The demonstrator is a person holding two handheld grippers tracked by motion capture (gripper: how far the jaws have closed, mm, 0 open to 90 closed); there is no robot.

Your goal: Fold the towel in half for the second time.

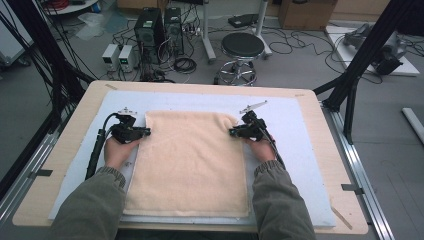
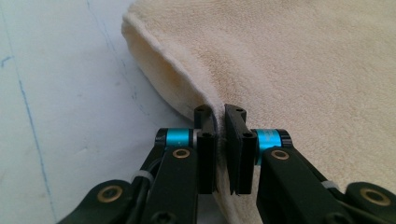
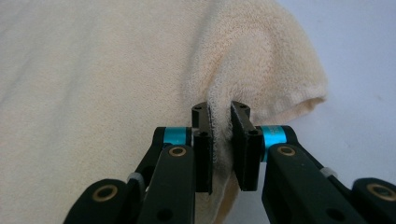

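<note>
We see no readable writing; left tool and right tool each pinch the towel at its far corners.

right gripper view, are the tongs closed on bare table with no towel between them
No, the right tongs pinch a raised fold of the cream towel at its edge.

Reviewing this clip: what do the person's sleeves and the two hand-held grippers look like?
Both forearms wear olive-green sleeves with ribbed cuffs. The left hand-held gripper and right hand-held gripper are black, each topped by a grey three-cornered plate and trailing a black cable. Up close, each has flat black jaws, turquoise metal collars and brass-coloured pivot rings.
</note>
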